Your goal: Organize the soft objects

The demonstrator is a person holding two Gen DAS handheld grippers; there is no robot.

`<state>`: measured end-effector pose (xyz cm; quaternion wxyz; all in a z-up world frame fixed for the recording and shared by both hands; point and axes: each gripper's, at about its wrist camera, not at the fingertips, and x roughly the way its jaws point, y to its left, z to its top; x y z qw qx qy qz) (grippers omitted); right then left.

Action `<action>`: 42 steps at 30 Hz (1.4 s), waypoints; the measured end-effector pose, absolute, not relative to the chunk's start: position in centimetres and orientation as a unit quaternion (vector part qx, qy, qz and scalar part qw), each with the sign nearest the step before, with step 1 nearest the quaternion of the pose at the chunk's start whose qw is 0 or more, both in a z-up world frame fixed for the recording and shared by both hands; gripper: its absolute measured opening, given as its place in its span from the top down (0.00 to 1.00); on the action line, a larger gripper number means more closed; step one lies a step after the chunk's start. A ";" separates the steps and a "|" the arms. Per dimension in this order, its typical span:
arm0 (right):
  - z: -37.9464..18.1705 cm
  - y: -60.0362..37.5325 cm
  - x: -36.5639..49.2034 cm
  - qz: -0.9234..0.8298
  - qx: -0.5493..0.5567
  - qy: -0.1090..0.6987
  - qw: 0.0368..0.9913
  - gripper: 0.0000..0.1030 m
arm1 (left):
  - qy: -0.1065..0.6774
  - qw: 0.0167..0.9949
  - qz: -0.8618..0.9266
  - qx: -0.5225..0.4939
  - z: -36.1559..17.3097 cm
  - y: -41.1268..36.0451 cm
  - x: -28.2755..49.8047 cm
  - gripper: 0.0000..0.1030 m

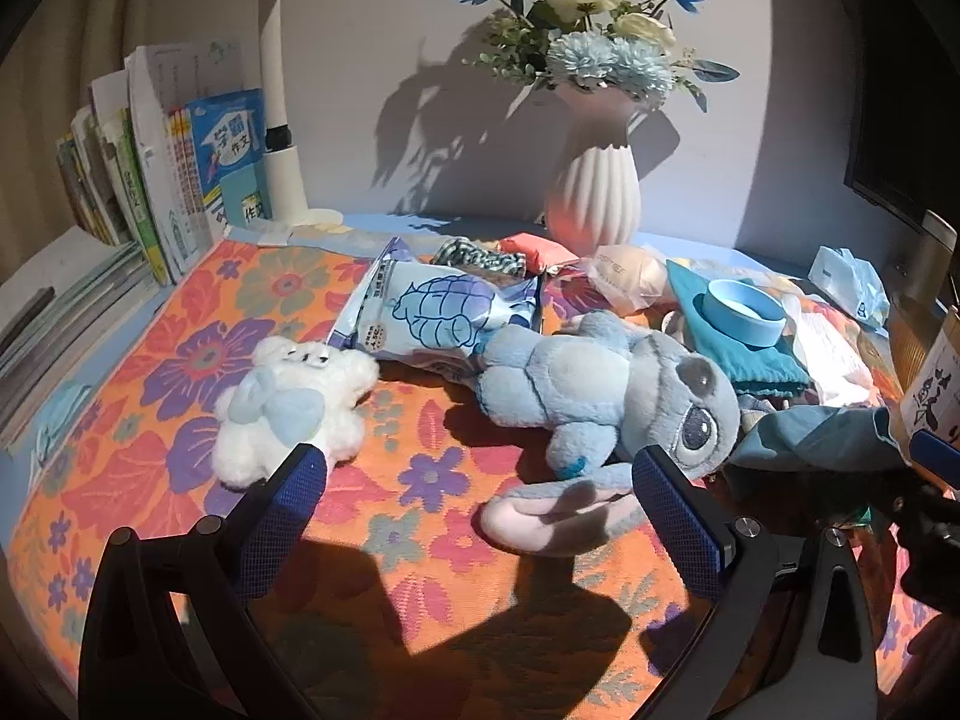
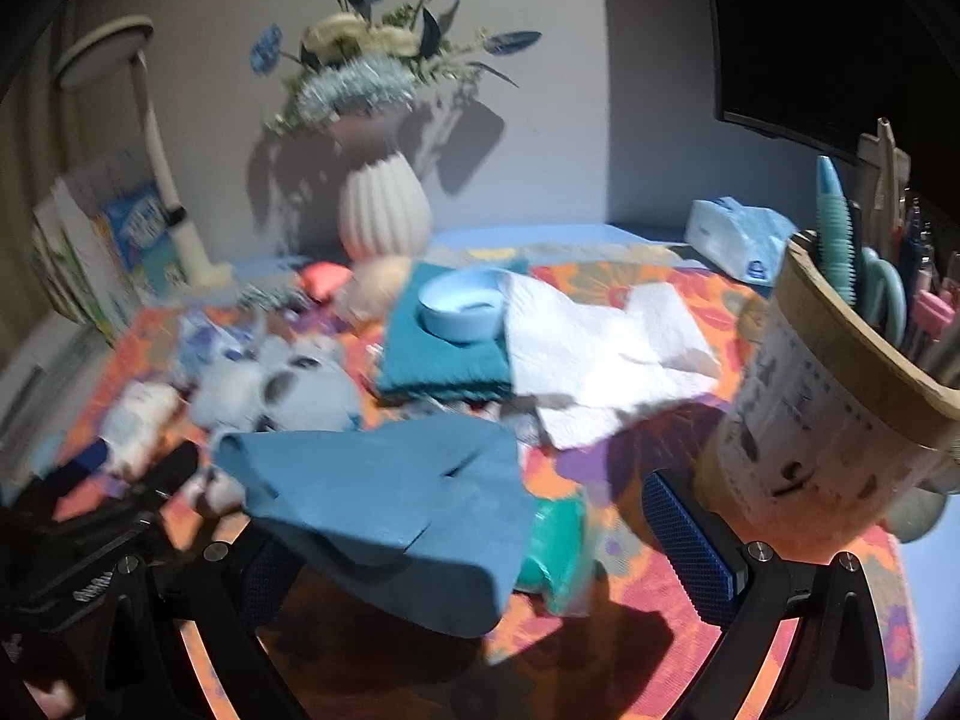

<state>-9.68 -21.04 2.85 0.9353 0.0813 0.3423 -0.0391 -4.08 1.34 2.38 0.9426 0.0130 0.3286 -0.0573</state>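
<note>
Left wrist view: the left gripper [image 1: 477, 471] hangs with jaws spread and empty over the flowered mat [image 1: 150, 420]; lowering squarely onto the blue plush toy [image 1: 606, 384], lying just ahead between the fingers, should give a firm hold. The right gripper [image 2: 468, 546] is also spread, a blue cloth [image 2: 384, 498] draped over its left finger.

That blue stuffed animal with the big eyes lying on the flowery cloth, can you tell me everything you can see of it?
The blue plush toy looks soft and fuzzy, pale blue-grey, with big dark glossy eyes and long ears that are pink inside. It lies flat on the floral tablecloth, head toward the camera, one ear spread between the open left gripper fingers without being held. Its body end rests against a blue-and-white snack bag. In the right wrist view it is blurred.
</note>
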 end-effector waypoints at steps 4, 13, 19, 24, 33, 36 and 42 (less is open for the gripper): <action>2.4 -20.9 -9.6 -0.050 0.081 0.335 0.937 0.00 | 0.334 0.940 -0.062 0.014 2.2 1.3 -3.8 0.01; 2.4 -19.4 -10.0 -0.043 0.039 0.329 0.943 0.00 | 0.340 0.938 -0.067 0.004 2.0 1.4 -3.5 0.01; 2.2 -19.2 -9.8 -0.047 0.030 0.331 0.942 0.00 | 0.344 0.936 -0.071 -0.014 1.9 1.9 -3.3 0.01; 2.0 -19.7 -9.6 -0.051 0.044 0.337 0.939 0.00 | 0.345 0.936 -0.071 -0.016 1.9 1.9 -3.3 0.01; 2.0 -19.6 -9.6 -0.054 0.042 0.337 0.939 0.00 | 0.345 0.936 -0.072 -0.015 1.9 1.9 -3.4 0.01; 2.0 -19.5 -9.6 -0.054 0.042 0.338 0.939 0.00 | 0.345 0.936 -0.073 -0.015 1.9 1.9 -3.4 0.01; 1.9 -19.5 -9.6 -0.055 0.040 0.339 0.938 0.00 | 0.347 0.935 -0.073 -0.015 1.8 1.9 -3.3 0.01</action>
